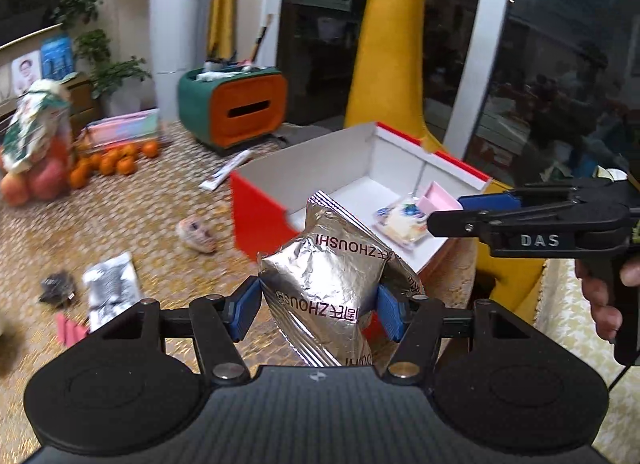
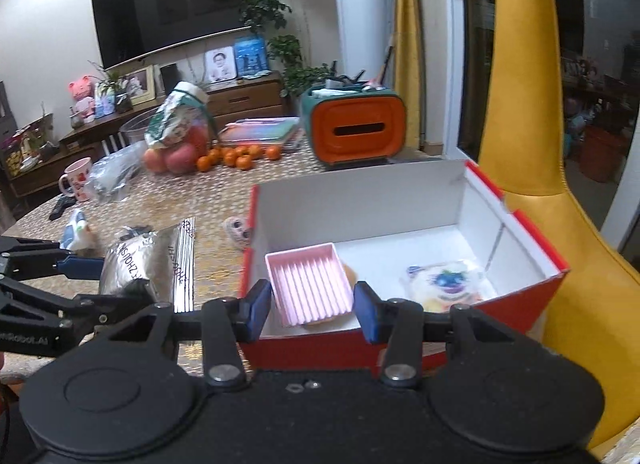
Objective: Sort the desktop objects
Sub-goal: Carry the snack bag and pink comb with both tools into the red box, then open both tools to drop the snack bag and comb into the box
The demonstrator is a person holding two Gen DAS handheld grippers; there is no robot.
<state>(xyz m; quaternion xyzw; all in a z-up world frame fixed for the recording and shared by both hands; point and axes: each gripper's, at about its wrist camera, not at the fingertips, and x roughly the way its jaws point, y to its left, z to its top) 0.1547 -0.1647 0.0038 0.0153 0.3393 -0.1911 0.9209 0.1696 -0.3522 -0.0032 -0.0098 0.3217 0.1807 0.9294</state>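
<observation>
In the left wrist view, the left gripper [image 1: 320, 306] has its jaws closed about halfway on a foil bag [image 1: 332, 288]. Both blue pads [image 1: 390, 314] press the sides of the bag, which stands upright between them, above the table [image 1: 160, 232]. Just behind the bag is the red box [image 1: 260, 208], white inside. In the box lies a snack pack [image 1: 402, 222] on the right side. The right gripper [image 1: 464, 204] comes in from the right over the box edge, level, and a hand [image 1: 608, 296] holds its handle. A pink tray [image 1: 438, 198] is at its tip.

In the right wrist view, the right gripper [image 2: 313, 310] has its jaws wide apart around the pink tray [image 2: 310, 284]. The left pad [image 2: 256, 310] seems to touch the tray, but for the right pad I cannot tell if it touches. The tray sits low in the near left corner of the box [image 2: 520, 304], tilted, over something orange. The snack pack [image 2: 444, 282] lies to its right on the box floor. At the left, the left gripper [image 2: 100, 284] holds the foil bag [image 2: 136, 264] beside the box.
</observation>
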